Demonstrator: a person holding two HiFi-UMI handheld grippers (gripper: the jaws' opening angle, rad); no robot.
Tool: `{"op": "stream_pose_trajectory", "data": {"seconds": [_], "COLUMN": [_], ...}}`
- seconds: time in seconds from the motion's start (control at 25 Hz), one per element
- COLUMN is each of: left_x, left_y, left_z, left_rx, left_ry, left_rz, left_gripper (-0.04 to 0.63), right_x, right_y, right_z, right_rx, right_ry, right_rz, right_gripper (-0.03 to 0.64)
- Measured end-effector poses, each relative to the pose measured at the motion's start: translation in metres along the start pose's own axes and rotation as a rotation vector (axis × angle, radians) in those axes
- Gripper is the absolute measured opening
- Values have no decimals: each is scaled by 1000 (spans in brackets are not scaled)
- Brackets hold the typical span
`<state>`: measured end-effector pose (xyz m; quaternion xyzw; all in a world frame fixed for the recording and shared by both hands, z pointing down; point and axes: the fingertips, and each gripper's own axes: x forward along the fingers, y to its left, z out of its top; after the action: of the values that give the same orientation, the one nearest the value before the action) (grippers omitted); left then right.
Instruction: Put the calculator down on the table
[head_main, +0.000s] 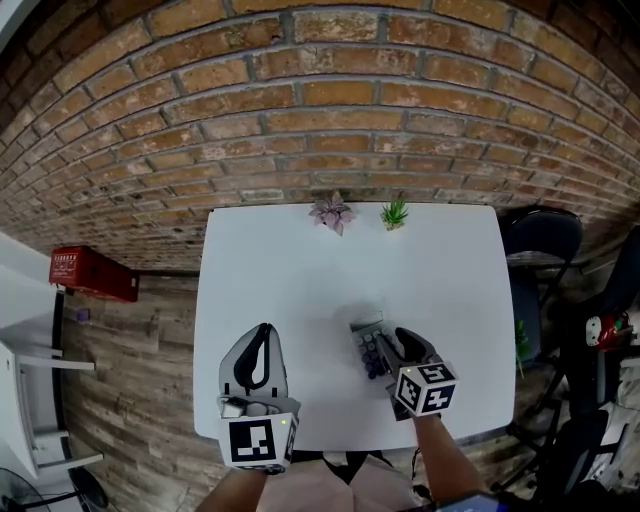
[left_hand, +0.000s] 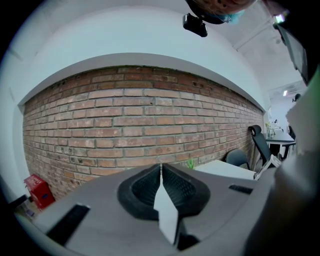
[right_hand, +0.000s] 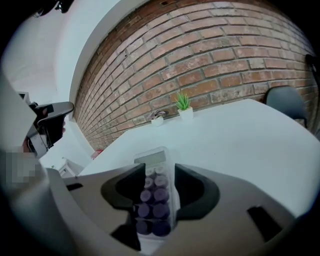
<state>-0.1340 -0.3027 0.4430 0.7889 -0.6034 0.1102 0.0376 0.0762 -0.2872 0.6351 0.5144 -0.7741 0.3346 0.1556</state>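
Note:
The calculator (head_main: 368, 345), light-bodied with dark purple keys and a grey display, lies on the white table (head_main: 300, 260) toward its near right part. My right gripper (head_main: 384, 347) reaches over it from the near side. In the right gripper view the calculator (right_hand: 152, 192) lies lengthwise between the spread jaws of the right gripper (right_hand: 160, 170), and I see no pad pressing on it. My left gripper (head_main: 262, 335) hovers over the table's near left edge, empty. In the left gripper view the left gripper (left_hand: 161, 167) has its jaws closed together and points at the brick wall.
A pink succulent (head_main: 331, 212) and a small green plant (head_main: 394, 213) stand at the table's far edge against the brick wall. A dark chair (head_main: 540, 235) is at the right of the table. A red crate (head_main: 92, 272) sits on the floor at the left.

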Motion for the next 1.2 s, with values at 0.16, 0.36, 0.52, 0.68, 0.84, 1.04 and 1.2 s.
{"op": "stream_pose_trajectory", "data": {"seconds": [0.16, 0.36, 0.52, 0.68, 0.84, 1.04, 1.2], "left_x": [0, -4, -10, -22, -36, -51, -60], "left_y": [-2, -6, -13, -20, -20, -20, -24], "left_z": [0, 6, 23, 55, 98, 147, 174], "left_rx": [1, 4, 6, 4, 9, 18, 21], "left_ry": [9, -3, -47, -126, -226, -323, -373], "left_rz": [1, 7, 3, 2, 12, 11, -2], "left_gripper": [21, 21, 21, 21, 21, 21, 21], "right_x": [0, -7, -27, -58, -98, -148, -178], "right_y": [-5, -4, 6, 28, 63, 101, 117], "right_z": [-2, 10, 39, 85, 139, 194, 221], "right_rx": [8, 2, -38, -163, -257, -346, -409], "right_ry": [-3, -41, -109, -200, -337, -498, -583], "right_rz": [1, 7, -4, -37, -24, -18, -39], "right_gripper": [192, 192, 181, 139, 118, 62, 0]}}
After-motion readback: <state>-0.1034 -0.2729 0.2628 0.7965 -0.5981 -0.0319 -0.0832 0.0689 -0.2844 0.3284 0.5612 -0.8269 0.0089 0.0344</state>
